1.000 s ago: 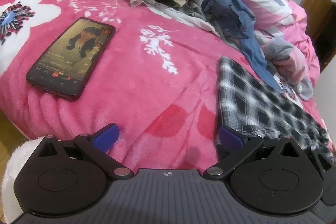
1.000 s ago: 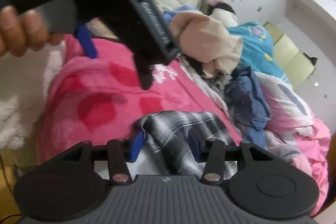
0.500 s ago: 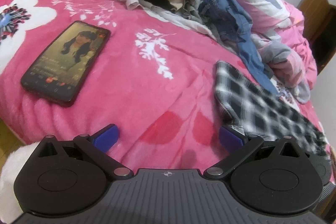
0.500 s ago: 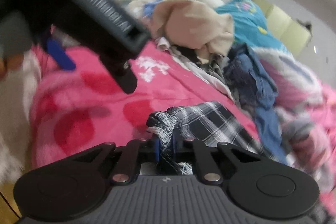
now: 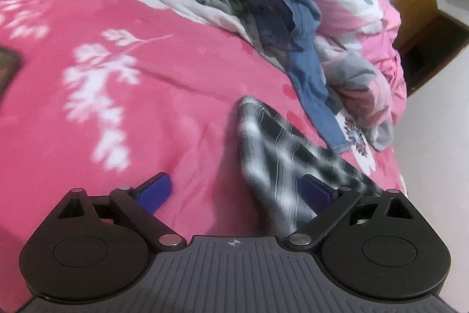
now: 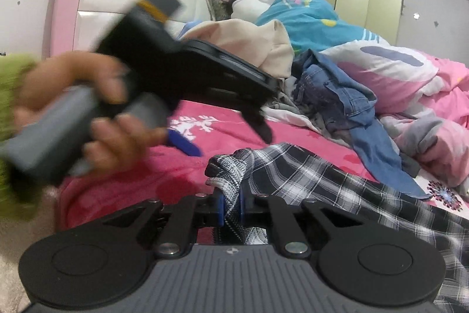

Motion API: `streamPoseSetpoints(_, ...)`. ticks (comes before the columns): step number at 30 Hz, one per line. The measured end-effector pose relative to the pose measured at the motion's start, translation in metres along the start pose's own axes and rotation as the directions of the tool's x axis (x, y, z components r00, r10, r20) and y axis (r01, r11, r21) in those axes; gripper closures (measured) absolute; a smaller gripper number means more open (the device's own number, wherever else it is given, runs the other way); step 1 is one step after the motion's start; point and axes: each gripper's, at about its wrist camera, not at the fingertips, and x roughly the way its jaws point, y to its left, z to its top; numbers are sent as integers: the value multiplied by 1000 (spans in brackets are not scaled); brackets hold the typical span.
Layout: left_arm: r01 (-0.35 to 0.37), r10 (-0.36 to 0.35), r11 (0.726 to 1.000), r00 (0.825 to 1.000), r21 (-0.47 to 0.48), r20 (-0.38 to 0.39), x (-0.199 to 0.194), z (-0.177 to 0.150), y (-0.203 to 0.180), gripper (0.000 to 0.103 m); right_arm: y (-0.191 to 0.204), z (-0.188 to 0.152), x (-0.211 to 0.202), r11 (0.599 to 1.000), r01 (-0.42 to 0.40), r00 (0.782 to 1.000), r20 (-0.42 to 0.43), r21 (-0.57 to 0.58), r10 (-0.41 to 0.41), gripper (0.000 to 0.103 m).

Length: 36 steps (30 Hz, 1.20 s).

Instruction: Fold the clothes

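Pinching the plaid corner, one side only

Right gripper (image 6: 231, 209) is clamped on a bunched corner of the plaid shirt (image 6: 307, 178), which lies spread on the pink blanket (image 5: 152, 84) near the bed's edge, beside the heap of clothes (image 5: 281, 11). Left gripper (image 5: 237, 192) hangs with its fingers spread wide and nothing between them, the shirt's edge just by its right finger. Risk here: with only one corner held, a lift would let the rest drag and crumple. The bite looks shallow, so the cloth could slip out. Jeans (image 6: 346, 101) lie close enough to snag. Phone (image 5: 7, 68) sits well off.
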Motion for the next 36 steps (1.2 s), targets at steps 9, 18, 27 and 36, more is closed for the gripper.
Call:
streamPoseSetpoints(9,66,-61,997,991,43,-115,62,35,-17,46,-9,1,-5,999,-14,1000,14,40,14,94)
streamPoseSetpoints(18,55,-47,996,993,73,-108,78,35,-18,73,-14,1,-8,999,-10,1000,10,41,10,94)
streamPoseSetpoints(27,83,-78,995,993,53,-94,71,37,-13,94,-6,3,-8,1000,2,1000,10,4,-2,94)
streamPoseSetpoints(36,79,-77,997,993,19,-85,65,43,-23,95,-14,7,-19,998,39,998,55,47,-41,94)
